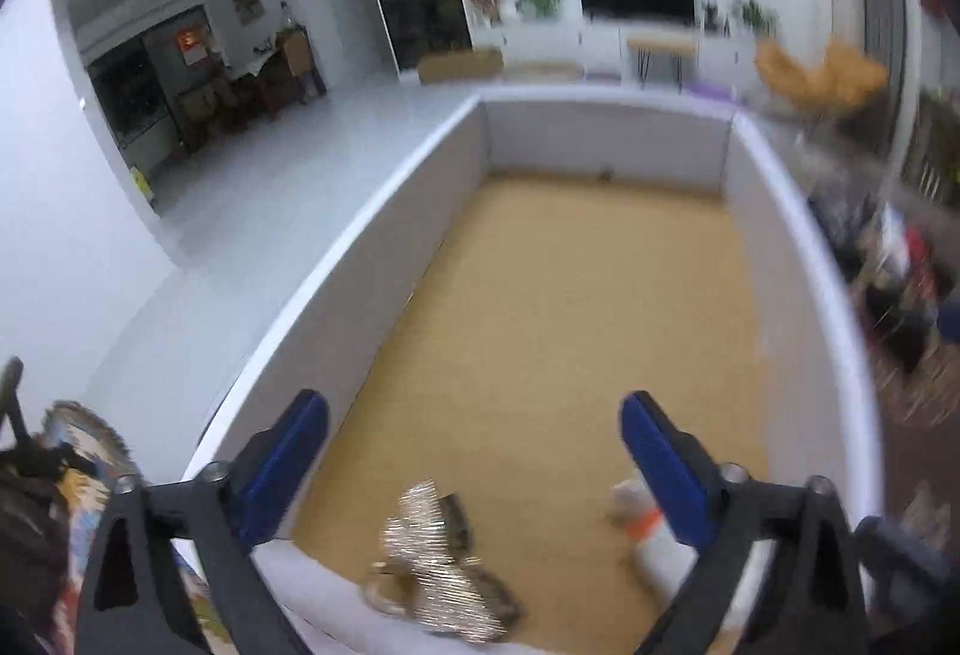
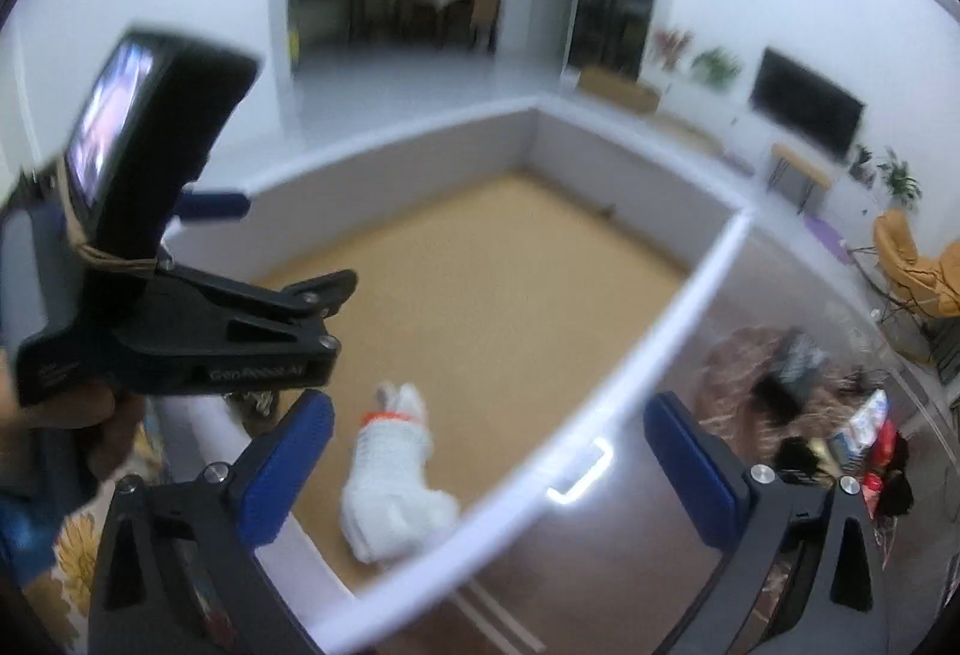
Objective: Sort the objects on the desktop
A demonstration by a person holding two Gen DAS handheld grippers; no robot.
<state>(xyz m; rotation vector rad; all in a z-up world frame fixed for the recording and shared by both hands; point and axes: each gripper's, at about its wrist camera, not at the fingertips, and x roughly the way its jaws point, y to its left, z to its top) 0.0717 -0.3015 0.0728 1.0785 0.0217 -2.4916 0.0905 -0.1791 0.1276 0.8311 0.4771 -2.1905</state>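
A: What's the biggest thing in front of us?

B: A white-walled box [image 1: 606, 138] with a tan floor, standing open at the top. Both cameras look down into it at a slant. To its right is a glossy surface, and past that a cluttered patch of floor.

A: What lies in the box?

B: Two things, both near the close wall. A white plush toy [image 2: 393, 481] with an orange collar lies on the tan floor toward the right side. Left of it sits a glittery silver object [image 1: 438, 565], blurred, so I can't say what it is. They are apart, not touching.

A: And the left gripper [image 1: 474, 451]?

B: Its blue fingers [image 1: 288, 469] are spread wide, nothing between them. They hang above the near end of the box, with the silver object showing below the gap.

A: The right gripper [image 2: 489, 460]?

B: Also spread wide and holding nothing. One finger is over the box, the other over the glossy surface, and the box's right wall runs between them. The toy lies below, just inside the left finger.
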